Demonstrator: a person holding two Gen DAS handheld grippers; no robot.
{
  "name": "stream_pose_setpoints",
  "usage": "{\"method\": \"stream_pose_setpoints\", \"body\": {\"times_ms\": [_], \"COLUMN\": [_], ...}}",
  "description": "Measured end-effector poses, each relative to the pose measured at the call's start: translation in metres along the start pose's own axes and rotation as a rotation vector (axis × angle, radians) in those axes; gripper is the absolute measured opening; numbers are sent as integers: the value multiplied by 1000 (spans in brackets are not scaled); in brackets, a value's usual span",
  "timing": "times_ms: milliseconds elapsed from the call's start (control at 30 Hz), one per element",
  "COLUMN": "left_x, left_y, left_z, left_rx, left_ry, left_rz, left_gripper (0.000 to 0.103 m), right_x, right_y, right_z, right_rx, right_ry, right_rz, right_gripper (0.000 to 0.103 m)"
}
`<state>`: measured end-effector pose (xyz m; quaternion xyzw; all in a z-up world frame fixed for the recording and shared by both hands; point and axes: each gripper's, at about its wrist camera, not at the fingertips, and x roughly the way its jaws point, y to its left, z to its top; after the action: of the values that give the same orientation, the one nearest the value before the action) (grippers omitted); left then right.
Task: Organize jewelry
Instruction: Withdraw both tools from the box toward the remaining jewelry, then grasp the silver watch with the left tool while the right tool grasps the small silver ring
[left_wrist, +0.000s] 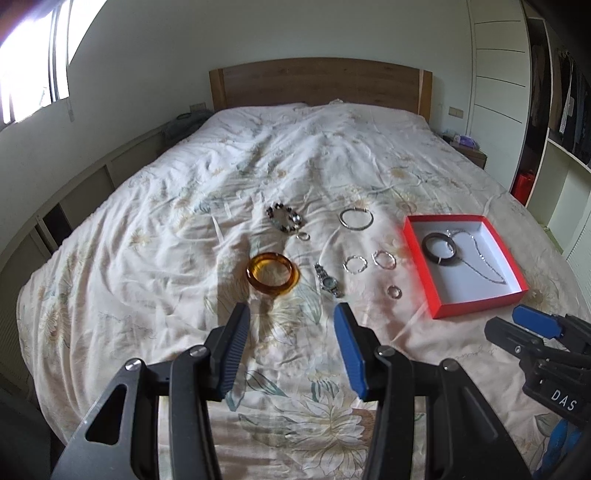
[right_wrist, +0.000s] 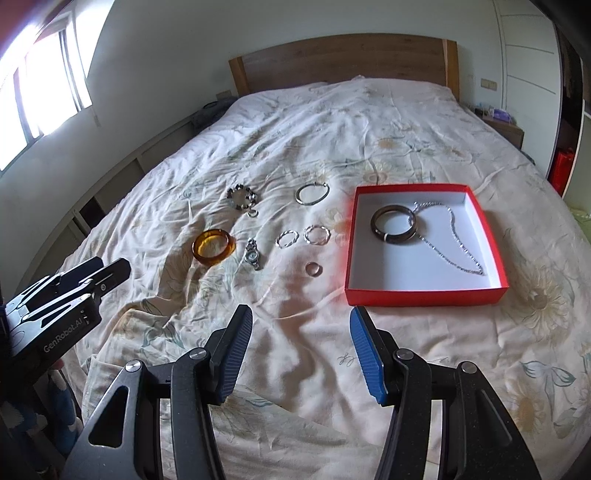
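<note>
Jewelry lies on a flowered bedspread. An amber bangle (left_wrist: 272, 273) (right_wrist: 214, 246), a wristwatch (left_wrist: 328, 284) (right_wrist: 253, 254), a beaded bracelet (left_wrist: 285, 218) (right_wrist: 242, 197), a silver bangle (left_wrist: 355, 219) (right_wrist: 312, 194), two twisted silver rings (left_wrist: 355, 264) (right_wrist: 287, 239) and a small ring (left_wrist: 394, 292) (right_wrist: 314, 269) lie loose. A red box (left_wrist: 480, 306) (right_wrist: 424, 295) holds a dark bangle (left_wrist: 440, 250) (right_wrist: 394, 223) and a silver chain (right_wrist: 454, 240). My left gripper (left_wrist: 291, 314) hangs open just short of the amber bangle. My right gripper (right_wrist: 301, 317) hangs open before the box's near left corner, empty.
A wooden headboard (left_wrist: 319, 86) closes the far end of the bed. Low cabinets and a window run along the left wall. A wardrobe with open shelves and a red bag (left_wrist: 522, 186) stand on the right, beside a small nightstand (right_wrist: 504, 127).
</note>
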<state>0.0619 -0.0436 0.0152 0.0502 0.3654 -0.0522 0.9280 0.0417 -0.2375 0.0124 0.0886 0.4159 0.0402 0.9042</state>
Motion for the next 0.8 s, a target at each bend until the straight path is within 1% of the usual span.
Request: {"method": "stream_pose_setpoints", "body": {"times_ms": [300, 500, 667, 800], "left_x": [45, 78, 107, 124], "left_y": [10, 31, 47, 53], "left_z": [-9, -14, -13, -10], "left_rx": [-23, -89, -136, -163], "left_ry": [92, 136, 180, 196], "left_rz": [8, 26, 13, -4], "left_gripper": [45, 45, 45, 45], "right_x": [37, 66, 94, 117], "right_y": [3, 13, 21, 17], "right_z": [4, 7, 13, 22], "right_rx": [-32, -80, -109, -99], "right_ry": [50, 97, 135, 151], "right_rz": [49, 99, 143, 138], "right_gripper": [55, 55, 45, 39]}}
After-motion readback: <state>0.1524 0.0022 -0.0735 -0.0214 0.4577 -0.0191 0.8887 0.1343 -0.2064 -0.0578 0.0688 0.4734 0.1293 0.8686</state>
